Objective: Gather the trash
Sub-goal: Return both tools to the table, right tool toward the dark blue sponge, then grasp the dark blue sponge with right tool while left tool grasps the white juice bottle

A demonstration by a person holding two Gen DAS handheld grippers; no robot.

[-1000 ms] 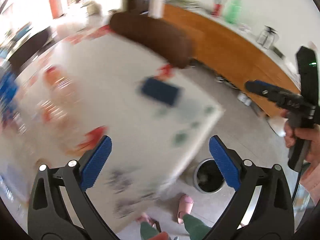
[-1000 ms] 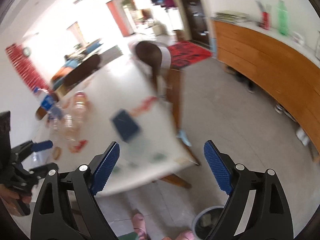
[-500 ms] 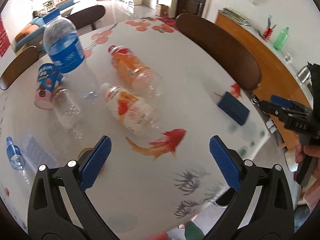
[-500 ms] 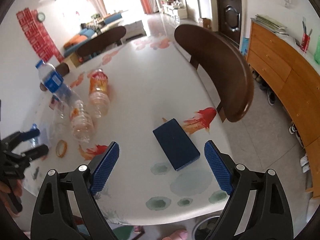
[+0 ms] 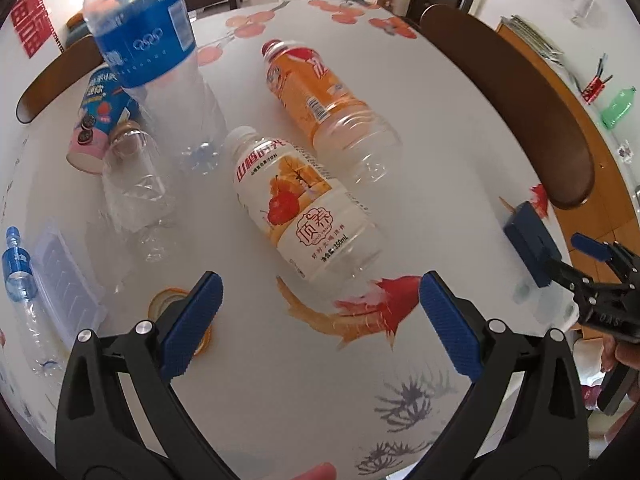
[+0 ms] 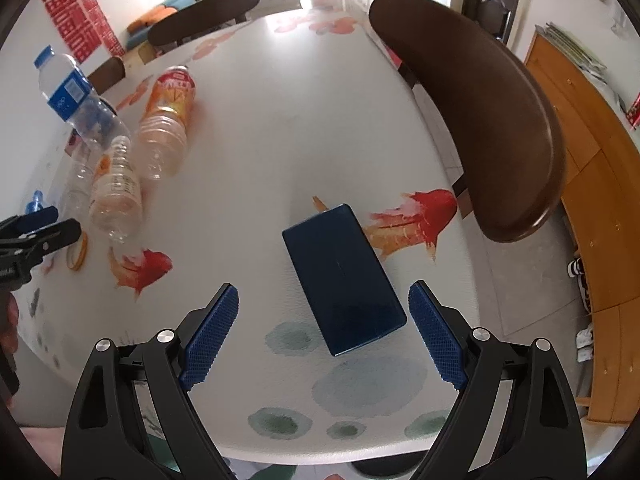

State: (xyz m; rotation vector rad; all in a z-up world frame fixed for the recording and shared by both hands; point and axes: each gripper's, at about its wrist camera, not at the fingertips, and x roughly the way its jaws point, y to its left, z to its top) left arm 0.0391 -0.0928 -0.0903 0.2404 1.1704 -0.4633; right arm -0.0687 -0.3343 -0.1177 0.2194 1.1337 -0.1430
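On the white fish-patterned table (image 5: 320,400) lie empty bottles. A white-labelled juice bottle (image 5: 304,212) lies just ahead of my open left gripper (image 5: 316,324). An orange bottle (image 5: 324,108) lies beyond it, and a tall blue-labelled water bottle (image 5: 156,52) stands at the far left. My open right gripper (image 6: 320,336) hovers over a dark blue box (image 6: 344,276), whose near end sits between the fingers. The box also shows in the left wrist view (image 5: 530,240). Both grippers are empty.
A clear bottle (image 5: 132,184), a pink-and-blue cup (image 5: 96,120), a small blue-capped bottle (image 5: 20,276), a clear tray (image 5: 64,280) and a tape ring (image 5: 176,312) lie at the left. A brown chair back (image 6: 480,100) stands at the table's right edge. A wooden cabinet (image 6: 600,200) runs along the wall.
Both grippers have swung up from the floor and bin to face the tabletop, then moved closer: the left towards the juice bottle, the right over the blue box.
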